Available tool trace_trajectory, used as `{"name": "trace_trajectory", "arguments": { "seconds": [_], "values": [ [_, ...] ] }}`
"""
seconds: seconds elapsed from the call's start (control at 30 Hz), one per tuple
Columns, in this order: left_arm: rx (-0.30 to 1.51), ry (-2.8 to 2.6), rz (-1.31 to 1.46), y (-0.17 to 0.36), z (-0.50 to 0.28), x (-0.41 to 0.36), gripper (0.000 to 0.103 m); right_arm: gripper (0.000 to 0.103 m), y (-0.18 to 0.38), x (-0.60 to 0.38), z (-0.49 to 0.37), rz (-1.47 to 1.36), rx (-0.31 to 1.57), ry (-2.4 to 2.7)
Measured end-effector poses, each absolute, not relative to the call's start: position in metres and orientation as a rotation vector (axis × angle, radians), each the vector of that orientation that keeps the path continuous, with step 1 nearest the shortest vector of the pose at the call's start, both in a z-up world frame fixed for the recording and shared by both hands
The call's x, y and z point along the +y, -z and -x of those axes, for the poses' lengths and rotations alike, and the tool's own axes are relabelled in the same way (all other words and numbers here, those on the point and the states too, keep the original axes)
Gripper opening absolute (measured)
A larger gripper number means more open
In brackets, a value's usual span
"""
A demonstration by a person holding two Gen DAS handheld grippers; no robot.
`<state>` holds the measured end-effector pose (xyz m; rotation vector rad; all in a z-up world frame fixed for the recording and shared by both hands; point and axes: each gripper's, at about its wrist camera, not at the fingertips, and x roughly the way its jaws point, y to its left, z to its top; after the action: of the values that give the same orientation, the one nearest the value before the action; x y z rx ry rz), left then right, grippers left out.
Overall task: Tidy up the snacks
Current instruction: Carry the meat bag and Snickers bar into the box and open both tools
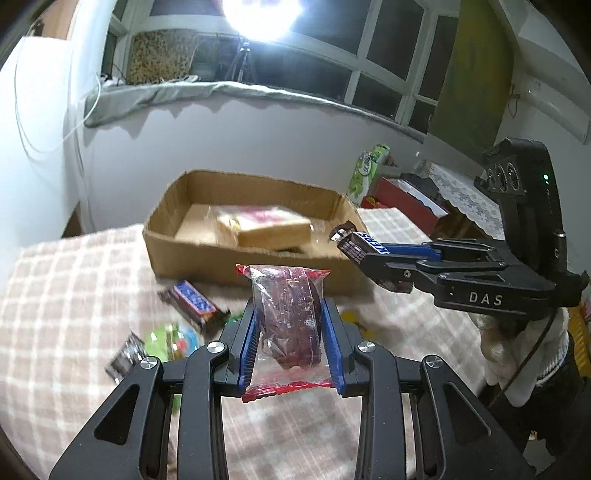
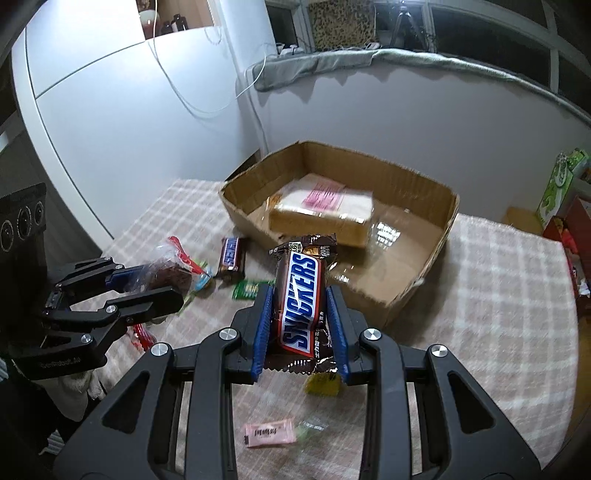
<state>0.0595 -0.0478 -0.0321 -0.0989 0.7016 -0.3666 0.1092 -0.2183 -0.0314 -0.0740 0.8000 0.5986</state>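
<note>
While both tools hang above the checked tablecloth (image 2: 509, 295), each carries one snack. Left gripper (image 1: 291, 332): jaws drawn narrow, blue pads pressed to both sides of a clear red-edged packet (image 1: 286, 317) with a dark brown cake inside; packet upright, clear of the cloth. Right gripper (image 2: 300, 325): jaws likewise narrow, pads clamped on a Snickers bar (image 2: 301, 295), brown wrapper, label facing up, bar lying lengthwise between the fingers. From the left wrist view the right gripper comes in from the right, its bar end near the box's near corner; a white-gloved hand (image 1: 517, 354) holds it.

Cardboard box (image 2: 417, 280): open-topped, shallow, just beyond both grippers; holds one wrapped pale block with a pink label (image 2: 321, 210), lying toward its left and back.

Loose on the cloth, left of the box front: a second Snickers bar (image 1: 195, 304), a small green packet (image 2: 248, 290), a green-and-blue sweet wrapper (image 1: 171, 341), a dark wrapped piece (image 1: 125, 358). Nearer the right gripper's base: a yellow packet (image 2: 322, 384), a pink sachet (image 2: 269, 434).

Beyond the table, right: a green bag (image 1: 367, 173) and a red box (image 1: 402, 199). Window and bright lamp (image 1: 260, 14) behind.
</note>
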Motion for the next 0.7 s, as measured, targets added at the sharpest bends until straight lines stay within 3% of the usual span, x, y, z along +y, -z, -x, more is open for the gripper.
{"name": "trace_trajectory", "arguments": {
  "seconds": [0.7],
  "values": [
    [0.697,0.216,0.108,0.022,-0.145,-0.019,0.031,0.031,0.014,-0.226,-0.197,0.051,0.782,-0.440]
  ]
}}
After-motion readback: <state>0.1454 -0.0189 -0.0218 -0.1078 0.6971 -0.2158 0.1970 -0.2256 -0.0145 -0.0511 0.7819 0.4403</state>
